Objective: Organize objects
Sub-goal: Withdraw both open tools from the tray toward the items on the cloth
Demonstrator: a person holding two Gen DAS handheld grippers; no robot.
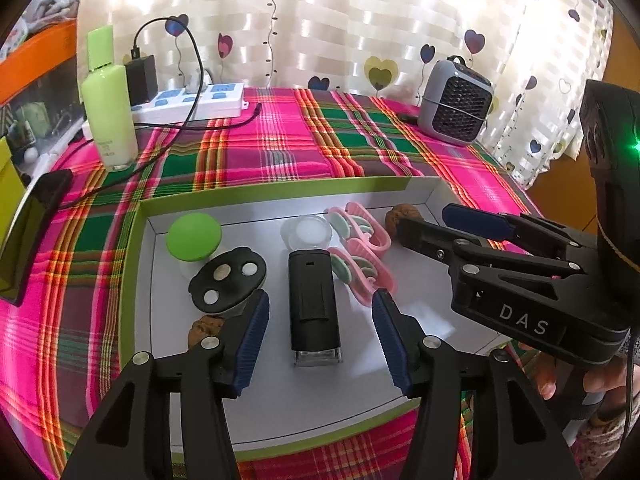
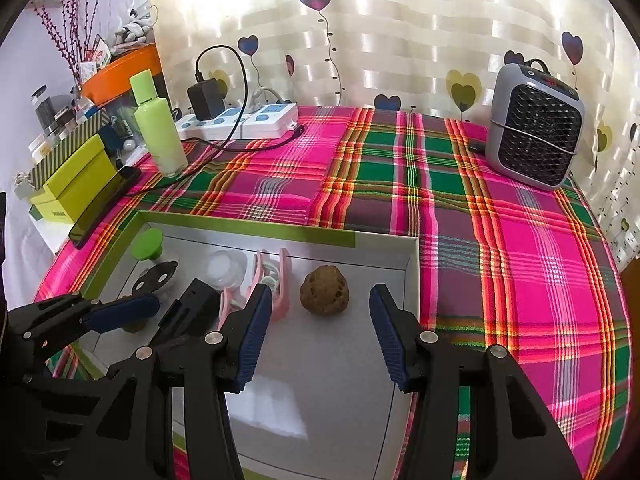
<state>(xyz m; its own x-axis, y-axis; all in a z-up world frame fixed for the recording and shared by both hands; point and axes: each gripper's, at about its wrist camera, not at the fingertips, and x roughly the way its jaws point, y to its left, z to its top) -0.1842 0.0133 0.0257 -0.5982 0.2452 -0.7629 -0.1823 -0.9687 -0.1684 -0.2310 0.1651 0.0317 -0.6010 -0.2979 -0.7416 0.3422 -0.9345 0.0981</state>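
Both spread, the left gripper (image 1: pixel 320 336) straddles a black device (image 1: pixel 314 306); the right gripper (image 1: pixel 432 220) reads "DAS".

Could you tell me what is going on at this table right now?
A person is sorting small items into a shallow box on a plaid cloth, one gripper in each hand. The left gripper stands open around a black device; the right gripper is open before a walnut. Nothing is gripped.
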